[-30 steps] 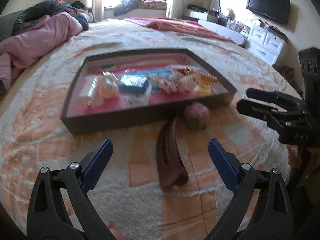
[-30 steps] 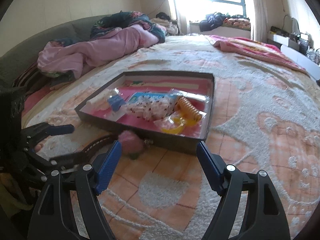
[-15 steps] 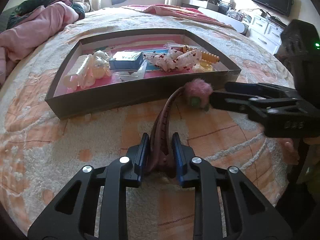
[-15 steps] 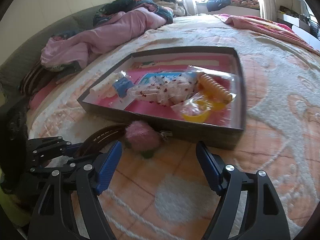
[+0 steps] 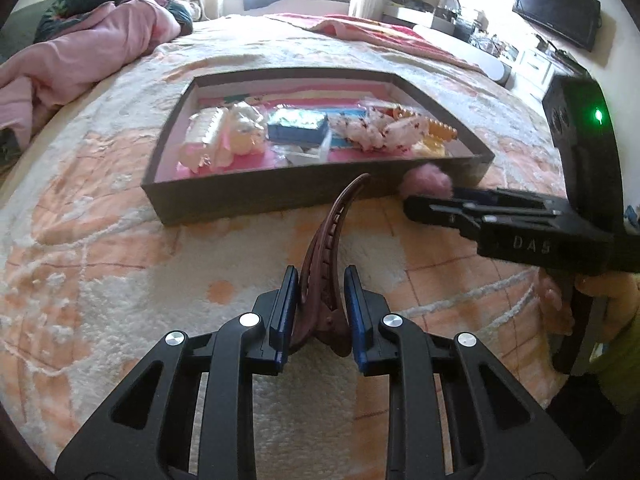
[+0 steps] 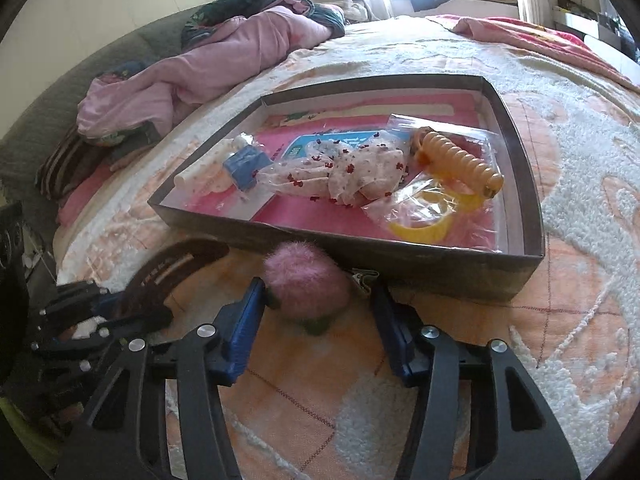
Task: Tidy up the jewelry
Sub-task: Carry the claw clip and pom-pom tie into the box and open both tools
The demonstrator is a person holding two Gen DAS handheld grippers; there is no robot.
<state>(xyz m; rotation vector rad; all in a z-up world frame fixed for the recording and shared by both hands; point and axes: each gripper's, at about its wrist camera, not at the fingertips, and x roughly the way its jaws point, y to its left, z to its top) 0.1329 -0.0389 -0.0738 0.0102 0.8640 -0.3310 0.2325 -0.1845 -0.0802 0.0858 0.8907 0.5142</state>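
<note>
Clamping the brown hair clip (image 5: 326, 252), left tool (image 5: 320, 312); right tool (image 6: 316, 324) open around pink pompom (image 6: 306, 282).

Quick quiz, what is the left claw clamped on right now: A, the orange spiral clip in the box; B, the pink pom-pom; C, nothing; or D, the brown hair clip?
D: the left claw has its blue pads pressed against both sides of the brown hair clip, lying outside the box.

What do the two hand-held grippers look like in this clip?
Both match: the left hand-held gripper and right hand-held gripper have black cut-out frames, silver screws and blue finger pads. The right unit's body is marked "DAS" and shows a green light.
</note>
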